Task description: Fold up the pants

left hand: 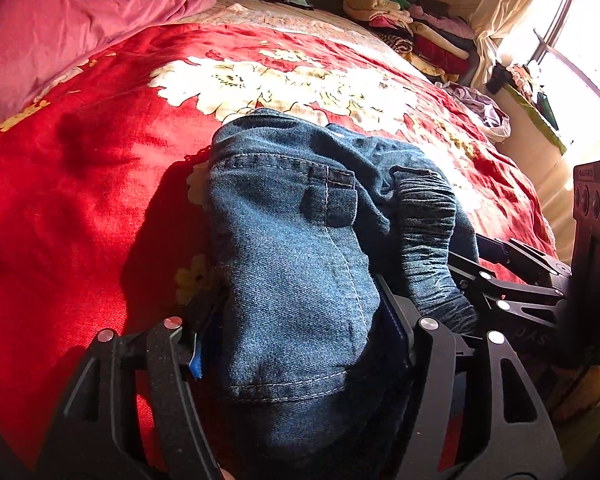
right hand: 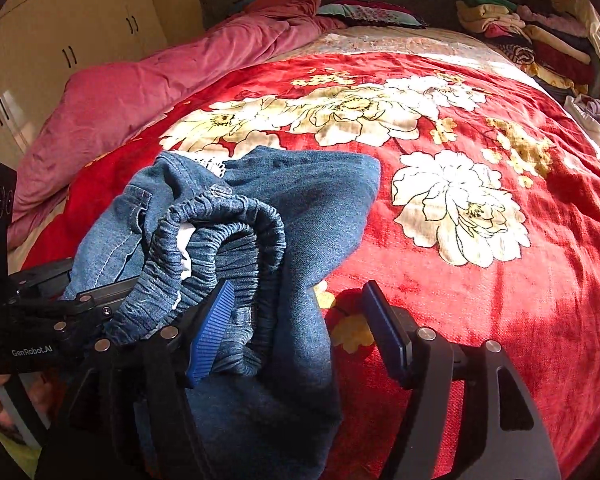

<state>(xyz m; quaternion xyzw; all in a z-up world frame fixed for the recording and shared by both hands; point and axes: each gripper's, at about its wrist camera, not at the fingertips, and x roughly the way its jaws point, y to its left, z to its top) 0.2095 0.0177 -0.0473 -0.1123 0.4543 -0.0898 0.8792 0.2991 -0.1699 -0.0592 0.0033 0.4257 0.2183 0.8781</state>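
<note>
My left gripper [left hand: 300,344] sits nearest, its fingers spread wide around a thick bunch of the denim pants [left hand: 300,240], which drape over them; I cannot tell if it truly clamps. The pants lie heaped at the near edge of the red floral bedspread [right hand: 480,280]. My right gripper [right hand: 300,332] stands wide open, its left finger [right hand: 212,328] touching the elastic waistband [right hand: 228,216], the right finger over bare bedspread.

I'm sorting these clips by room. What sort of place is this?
Most likely a home bedroom: a bed under a red floral blanket, a pink quilt bunched at its far side, built-in wardrobe doors, and folded clothes stacked by the window.
</note>
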